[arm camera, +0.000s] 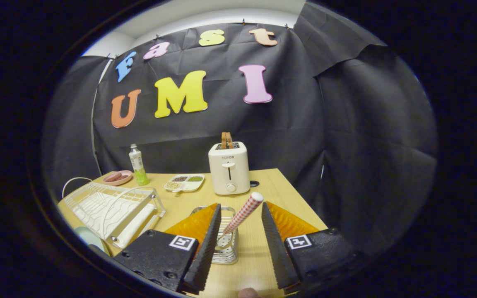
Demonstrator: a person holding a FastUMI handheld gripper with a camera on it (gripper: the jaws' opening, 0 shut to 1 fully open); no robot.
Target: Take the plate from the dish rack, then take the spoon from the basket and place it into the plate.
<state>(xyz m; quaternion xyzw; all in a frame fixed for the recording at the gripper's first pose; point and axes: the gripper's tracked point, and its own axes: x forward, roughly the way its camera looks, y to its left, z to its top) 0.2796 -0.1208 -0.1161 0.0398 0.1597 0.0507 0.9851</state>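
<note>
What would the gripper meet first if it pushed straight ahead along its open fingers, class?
Probably the spoon, whose checked handle leans up between the open gripper fingers out of the metal basket. Depth is unclear; the toaster stands farther on.

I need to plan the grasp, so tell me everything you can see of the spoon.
The spoon shows a round-tipped handle with a red-and-white checked pattern. It stands tilted in the metal basket, its bowl hidden inside. The handle rises between the open gripper fingers, nearer the left one; neither visibly touches it. The toaster stands beyond.
</note>
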